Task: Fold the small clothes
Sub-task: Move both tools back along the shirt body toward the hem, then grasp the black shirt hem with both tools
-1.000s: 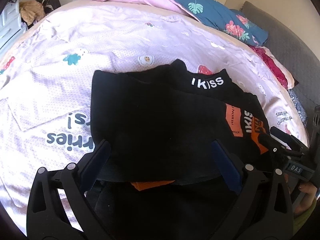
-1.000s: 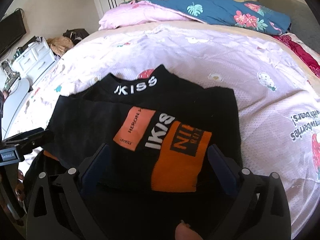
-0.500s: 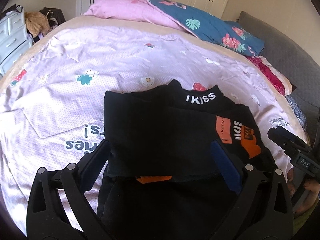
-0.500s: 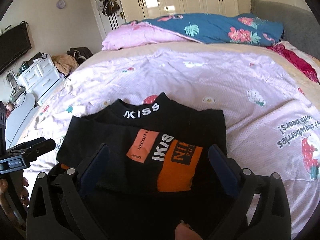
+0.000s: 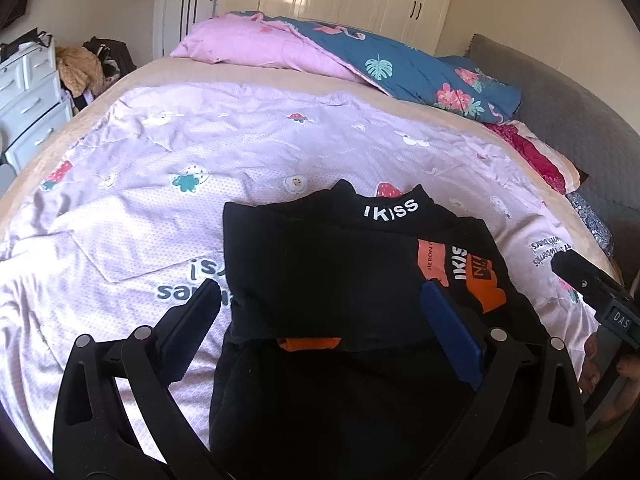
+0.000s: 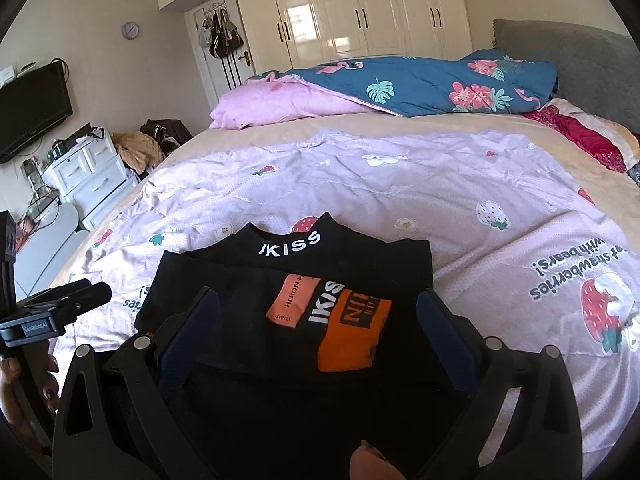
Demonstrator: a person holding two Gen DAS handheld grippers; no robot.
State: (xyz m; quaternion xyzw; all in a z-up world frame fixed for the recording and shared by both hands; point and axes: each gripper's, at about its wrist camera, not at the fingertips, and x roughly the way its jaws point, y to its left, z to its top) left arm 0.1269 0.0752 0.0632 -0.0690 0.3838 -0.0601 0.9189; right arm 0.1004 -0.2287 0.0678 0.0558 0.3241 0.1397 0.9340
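A black top [image 5: 320, 264] with a white "IKISS" collar and orange patches lies partly folded on the lilac bed sheet [image 5: 168, 168]; its sides are turned in over the middle. The same top [image 6: 304, 280] fills the near centre of the right wrist view. My left gripper [image 5: 320, 312] hovers open above the garment's near part, fingers apart, nothing between them. My right gripper [image 6: 316, 320] is likewise open above the orange print, holding nothing. Each gripper shows at the edge of the other's view, held by a hand.
A pink and blue flowered quilt [image 5: 360, 60] is piled at the bed's far end beside a grey headboard [image 6: 560, 64]. White drawers [image 6: 88, 172] and a clothes heap stand left of the bed. Wardrobes [image 6: 360, 12] line the back wall.
Both grippers have pulled back and up from the top, so it looks smaller and more of the room shows. The garment lies as it did; both grippers stay open.
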